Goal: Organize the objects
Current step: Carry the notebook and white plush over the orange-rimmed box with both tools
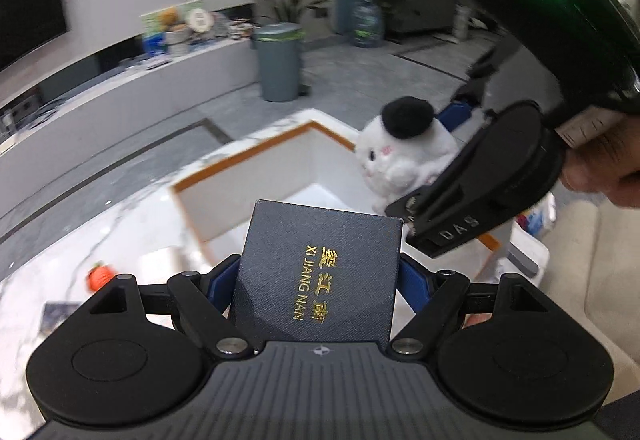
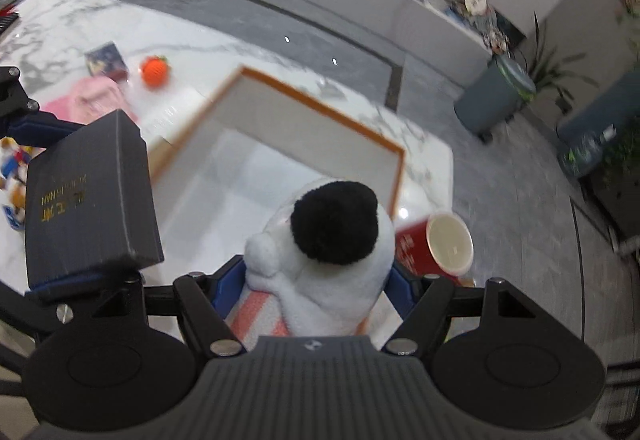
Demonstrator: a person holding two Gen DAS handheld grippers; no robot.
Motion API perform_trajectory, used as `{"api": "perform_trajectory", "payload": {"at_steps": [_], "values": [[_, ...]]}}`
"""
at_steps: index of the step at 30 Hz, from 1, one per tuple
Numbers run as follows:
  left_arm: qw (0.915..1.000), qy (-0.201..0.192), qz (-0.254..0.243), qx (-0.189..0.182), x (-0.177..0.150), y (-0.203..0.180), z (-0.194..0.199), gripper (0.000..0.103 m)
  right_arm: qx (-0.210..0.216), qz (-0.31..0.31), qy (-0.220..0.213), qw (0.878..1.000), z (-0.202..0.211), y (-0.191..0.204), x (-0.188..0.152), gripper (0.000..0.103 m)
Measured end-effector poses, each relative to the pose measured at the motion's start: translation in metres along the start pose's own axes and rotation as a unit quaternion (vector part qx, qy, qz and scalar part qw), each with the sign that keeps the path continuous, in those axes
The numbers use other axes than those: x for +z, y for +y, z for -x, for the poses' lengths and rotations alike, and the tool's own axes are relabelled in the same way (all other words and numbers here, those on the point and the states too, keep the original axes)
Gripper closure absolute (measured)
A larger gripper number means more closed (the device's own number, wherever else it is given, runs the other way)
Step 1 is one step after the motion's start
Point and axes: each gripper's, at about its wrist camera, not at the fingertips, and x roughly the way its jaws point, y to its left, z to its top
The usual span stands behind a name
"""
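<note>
My left gripper (image 1: 320, 280) is shut on a dark blue box (image 1: 320, 272) with gold lettering and holds it above the near edge of a white open box with an orange rim (image 1: 248, 156). The dark box also shows in the right wrist view (image 2: 88, 200). My right gripper (image 2: 320, 280) is shut on a white plush toy with a black patch (image 2: 324, 252), held above the orange-rimmed box (image 2: 320, 108). In the left wrist view the plush (image 1: 404, 152) hangs over the box's right side.
On the marble table (image 2: 80, 16) lie an orange knitted toy (image 2: 155, 70), a pink cloth (image 2: 92, 100), a small dark booklet (image 2: 105, 58) and colourful items at the left edge. A red cup (image 2: 436, 248) lies beside the box. A grey bin (image 1: 278, 60) stands on the floor.
</note>
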Motion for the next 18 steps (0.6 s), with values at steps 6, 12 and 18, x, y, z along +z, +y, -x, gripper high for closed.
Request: {"api": "perform_trajectory", "payload": {"at_steps": [6,12,18], "values": [[0.9984,0.038,-0.041,-0.004,-0.007,-0.007,-0.038,0.01,0.008,-0.015,0.016,1.0,-0.025,-0.023,-0.017,0.03],[0.9927,0.078,-0.09,-0.018,-0.017,-0.013,-0.057,0.01,0.037,0.011,0.018,0.999,-0.037,-0.018,-0.018,0.03],[0.9894,0.104,-0.099,-0.018,-0.024,-0.02,-0.067,0.01,0.054,0.062,0.044,0.996,-0.058,0.005,-0.016,0.03]]}}
